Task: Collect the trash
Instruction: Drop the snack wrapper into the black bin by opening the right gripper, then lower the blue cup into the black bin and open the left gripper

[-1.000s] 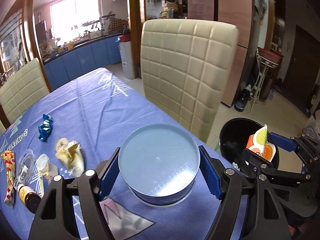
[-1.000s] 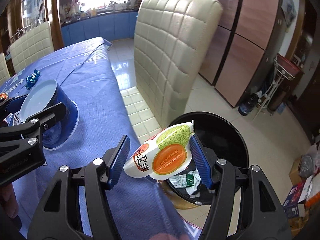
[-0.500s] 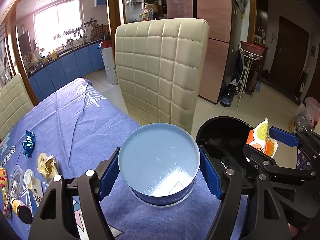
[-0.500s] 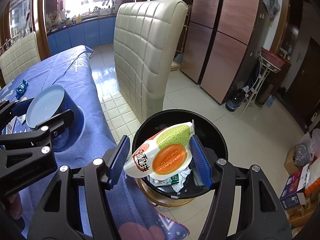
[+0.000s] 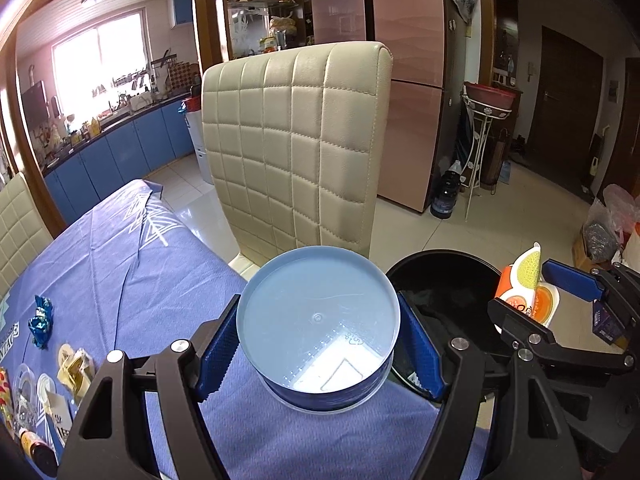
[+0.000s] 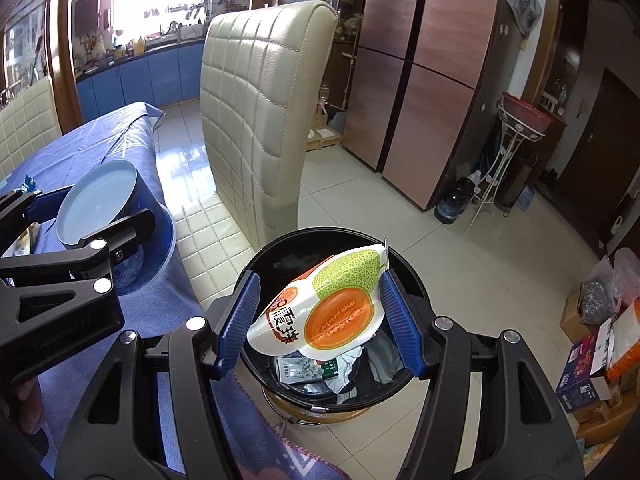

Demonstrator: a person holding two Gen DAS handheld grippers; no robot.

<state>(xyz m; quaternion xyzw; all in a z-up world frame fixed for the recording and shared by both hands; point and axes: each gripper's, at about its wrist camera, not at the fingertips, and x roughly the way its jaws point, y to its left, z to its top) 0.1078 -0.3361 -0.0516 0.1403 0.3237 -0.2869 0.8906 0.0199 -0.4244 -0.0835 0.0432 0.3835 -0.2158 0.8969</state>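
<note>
My left gripper (image 5: 318, 350) is shut on a round blue plastic tub (image 5: 318, 322), held bottom-up over the table's right edge beside the black trash bin (image 5: 440, 280). My right gripper (image 6: 318, 316) is shut on a white melon-print wrapper (image 6: 320, 312) and holds it above the open bin (image 6: 280, 256), which holds crumpled trash. The wrapper also shows in the left wrist view (image 5: 524, 284), and the tub in the right wrist view (image 6: 100, 204).
A cream quilted chair (image 5: 296, 144) stands behind the bin. Loose wrappers (image 5: 74, 366), a blue candy wrapper (image 5: 40, 320) and a small bottle (image 5: 38, 454) lie at the left of the blue tablecloth (image 5: 120, 264). Boxes and bags (image 6: 592, 344) sit on the floor, right.
Both grippers have moved right, toward the bin. The wrapper now hangs over the bin's opening and the tub has reached the table's edge next to it.
</note>
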